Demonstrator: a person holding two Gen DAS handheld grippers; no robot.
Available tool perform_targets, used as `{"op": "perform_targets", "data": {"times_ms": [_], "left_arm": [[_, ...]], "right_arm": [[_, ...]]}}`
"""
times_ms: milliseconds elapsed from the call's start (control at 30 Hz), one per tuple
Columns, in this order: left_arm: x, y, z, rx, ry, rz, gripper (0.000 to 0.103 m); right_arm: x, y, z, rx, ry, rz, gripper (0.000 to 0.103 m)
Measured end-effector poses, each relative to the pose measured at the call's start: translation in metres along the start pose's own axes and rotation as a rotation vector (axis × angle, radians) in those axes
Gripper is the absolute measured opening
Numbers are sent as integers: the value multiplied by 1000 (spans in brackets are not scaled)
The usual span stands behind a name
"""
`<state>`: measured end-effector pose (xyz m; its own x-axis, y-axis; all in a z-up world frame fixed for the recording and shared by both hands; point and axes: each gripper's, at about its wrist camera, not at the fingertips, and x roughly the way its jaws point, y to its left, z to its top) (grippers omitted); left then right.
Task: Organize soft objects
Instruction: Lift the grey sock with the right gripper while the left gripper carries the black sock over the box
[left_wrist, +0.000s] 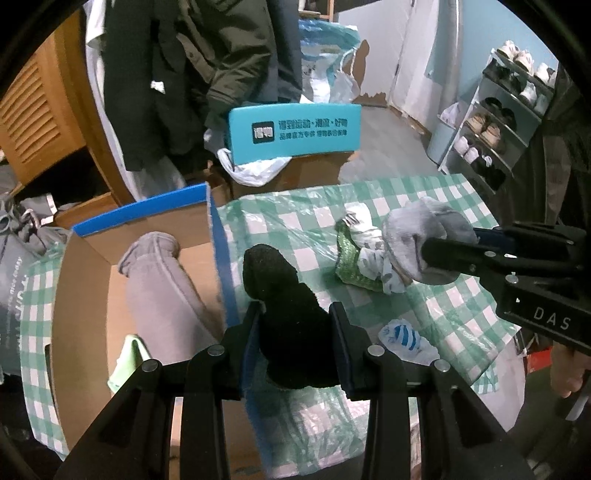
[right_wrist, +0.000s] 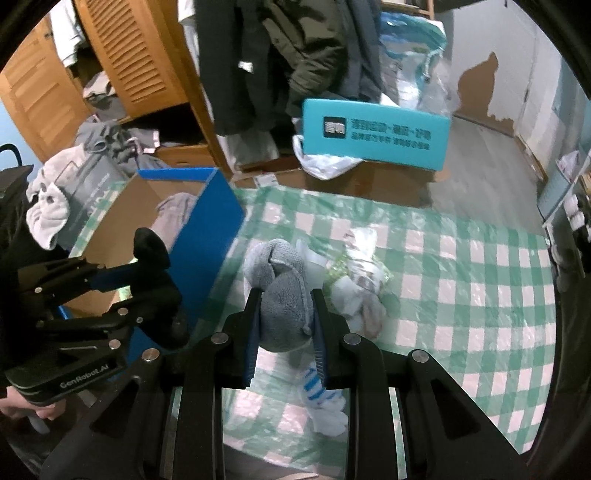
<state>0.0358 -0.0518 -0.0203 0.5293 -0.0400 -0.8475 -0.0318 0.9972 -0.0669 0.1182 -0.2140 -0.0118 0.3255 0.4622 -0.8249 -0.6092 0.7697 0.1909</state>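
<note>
My left gripper (left_wrist: 295, 314) is shut on a black sock (left_wrist: 284, 295) and holds it over the table, just right of the blue-edged cardboard box (left_wrist: 218, 240); it also shows in the right wrist view (right_wrist: 147, 266). My right gripper (right_wrist: 284, 299) is shut on a grey sock (right_wrist: 280, 291), lifted a little above the checked cloth (right_wrist: 461, 295); this sock also shows in the left wrist view (left_wrist: 417, 236). A grey garment (left_wrist: 159, 280) lies inside the box. A green and white bundle (left_wrist: 362, 258) and a blue-striped white sock (left_wrist: 404, 338) lie on the cloth.
A teal box (left_wrist: 295, 133) stands on brown cartons behind the table. Dark coats (left_wrist: 192, 74) hang at the back by a wooden wardrobe (right_wrist: 122, 62). A shoe rack (left_wrist: 506, 122) stands at the right. Clothes are piled at the left (right_wrist: 55, 195).
</note>
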Motion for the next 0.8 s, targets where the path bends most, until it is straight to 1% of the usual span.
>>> {"op": "perform_targets", "data": {"times_ms": [367, 800], "left_arm": [[-19, 33, -6, -44, -37, 15, 36], [-34, 85, -20, -126, -58, 44, 36]], "right_arm": [[4, 43, 21, -57, -5, 42, 23], [21, 99, 39, -135, 15, 76, 23]]}}
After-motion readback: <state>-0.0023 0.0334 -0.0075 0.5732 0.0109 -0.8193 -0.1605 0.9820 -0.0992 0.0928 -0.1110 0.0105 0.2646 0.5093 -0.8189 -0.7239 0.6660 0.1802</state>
